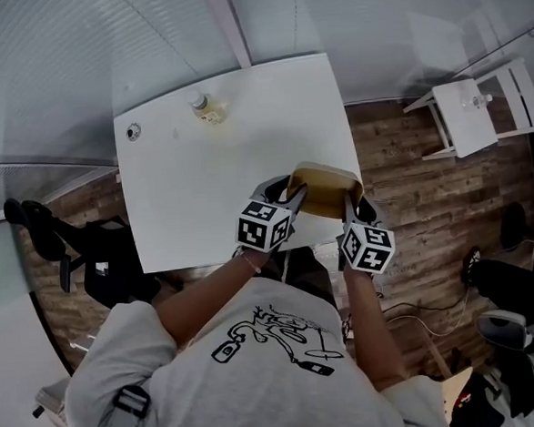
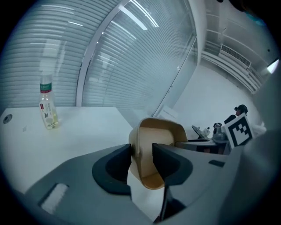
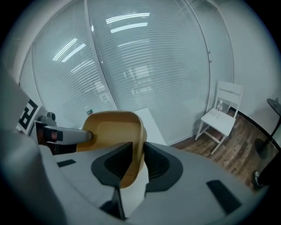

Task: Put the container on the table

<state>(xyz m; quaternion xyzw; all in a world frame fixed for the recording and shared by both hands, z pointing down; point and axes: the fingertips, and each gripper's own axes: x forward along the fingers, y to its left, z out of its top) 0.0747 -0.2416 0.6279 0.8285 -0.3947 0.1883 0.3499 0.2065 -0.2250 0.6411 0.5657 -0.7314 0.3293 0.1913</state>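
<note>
Tan container (image 1: pixel 324 187) held at near right corner of white table (image 1: pixel 193 195); opposite rim walls clamped by left gripper (image 2: pixel 142 159), right gripper (image 3: pixel 138 160); placement step judged in hand; level lowering onto tabletop needed, then jaws released.

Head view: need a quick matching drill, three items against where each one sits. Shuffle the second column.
Things:
1. container
2. bottle
3. chair

Places:
A. on the wooden floor, apart from the table
B. gripped by its rim, left gripper on one side and right gripper on the other
C. upright on the table's far side

Pairs: 1-B, 2-C, 3-A
</note>
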